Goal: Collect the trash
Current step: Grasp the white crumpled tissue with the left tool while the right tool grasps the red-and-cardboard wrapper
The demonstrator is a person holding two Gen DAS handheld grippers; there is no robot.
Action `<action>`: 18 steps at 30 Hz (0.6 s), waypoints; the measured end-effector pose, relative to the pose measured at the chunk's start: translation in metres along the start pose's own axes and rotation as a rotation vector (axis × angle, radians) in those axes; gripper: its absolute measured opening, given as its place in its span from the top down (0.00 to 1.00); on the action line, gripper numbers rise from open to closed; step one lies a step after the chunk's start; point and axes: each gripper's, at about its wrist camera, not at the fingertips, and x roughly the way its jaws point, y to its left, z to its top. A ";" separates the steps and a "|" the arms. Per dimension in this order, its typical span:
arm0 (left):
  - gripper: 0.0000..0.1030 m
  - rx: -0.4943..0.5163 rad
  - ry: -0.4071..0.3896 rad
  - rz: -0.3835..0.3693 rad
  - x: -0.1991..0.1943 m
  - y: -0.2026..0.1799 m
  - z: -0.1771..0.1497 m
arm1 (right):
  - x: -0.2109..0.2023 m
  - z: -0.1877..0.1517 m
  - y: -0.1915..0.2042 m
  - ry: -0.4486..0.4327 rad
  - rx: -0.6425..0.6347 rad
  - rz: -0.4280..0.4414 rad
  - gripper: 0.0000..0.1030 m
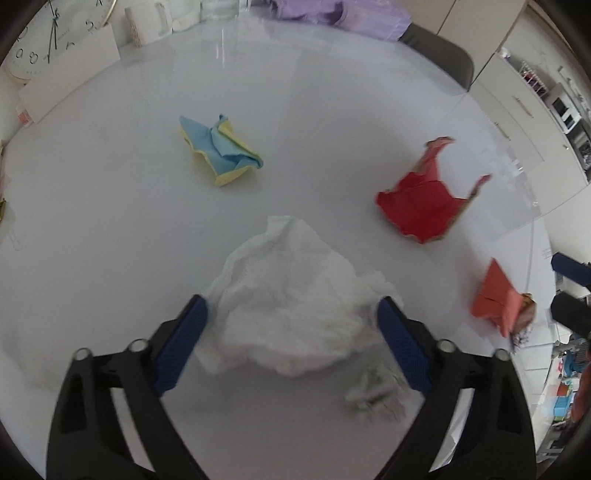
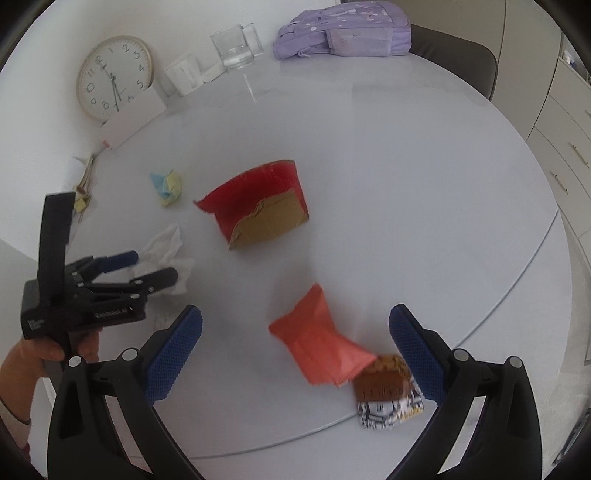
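partly hidden: white tissue between open left claw fingers

Right gripper held wide open over round white table. Orange wrapper seen between its blue fingers, brown snack pack touching wrapper, near table edge. Red torn box farther off. Left gripper seen at left, fingers around white tissue. Clock and purple bag at far side.
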 end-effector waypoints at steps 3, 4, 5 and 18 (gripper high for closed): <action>0.27 0.034 -0.020 0.036 0.000 -0.004 0.001 | 0.008 0.006 -0.004 -0.001 0.020 0.014 0.02; 0.33 0.040 -0.021 0.048 0.000 -0.005 0.001 | 0.010 0.007 -0.004 0.000 0.025 0.019 0.02; 0.43 0.043 -0.025 0.059 -0.001 -0.006 0.000 | 0.011 0.008 -0.005 -0.001 0.030 0.024 0.02; 0.75 -0.057 -0.059 0.032 -0.034 0.009 -0.001 | 0.028 0.052 0.033 0.097 -0.595 0.063 0.02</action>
